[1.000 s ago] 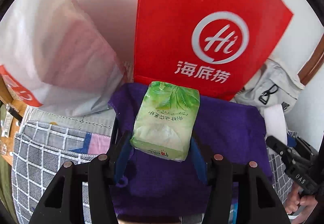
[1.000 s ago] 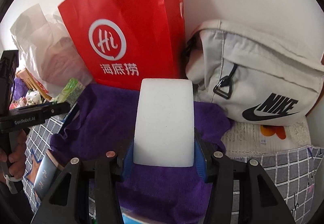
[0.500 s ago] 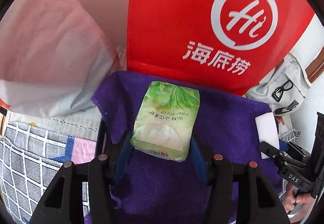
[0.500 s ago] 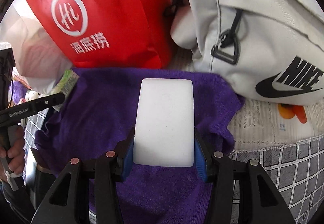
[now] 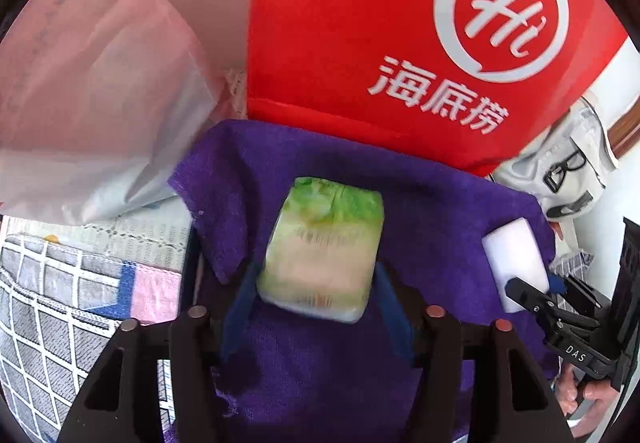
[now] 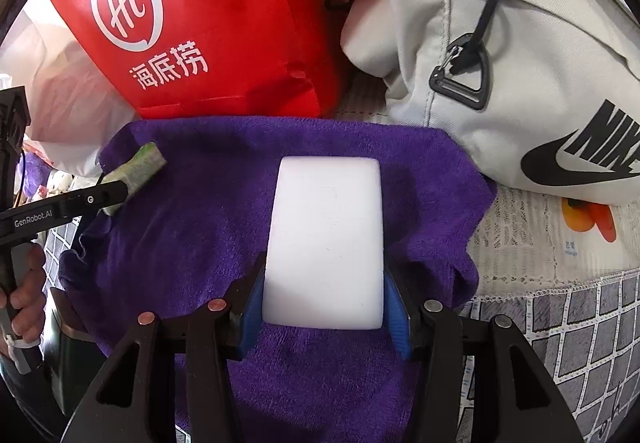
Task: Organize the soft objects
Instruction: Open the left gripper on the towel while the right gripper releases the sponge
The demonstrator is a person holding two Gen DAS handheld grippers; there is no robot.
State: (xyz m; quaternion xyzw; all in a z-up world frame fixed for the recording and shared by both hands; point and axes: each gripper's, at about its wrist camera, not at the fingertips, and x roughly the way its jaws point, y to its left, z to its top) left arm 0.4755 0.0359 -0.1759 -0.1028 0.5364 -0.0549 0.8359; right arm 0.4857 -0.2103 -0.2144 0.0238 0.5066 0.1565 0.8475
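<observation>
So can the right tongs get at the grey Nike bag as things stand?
Probably not: the right tongs are shut on the white sponge, though the Nike bag lies unobstructed, front-right.

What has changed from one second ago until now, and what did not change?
Both grippers moved forward over the purple towel, toward the red bag and the grey Nike bag, which now look larger. The left gripper seems to have loosened: the green tissue pack looks blurred and tilted between wider fingers. The right gripper still clamps the white sponge. The bags did not move.
</observation>
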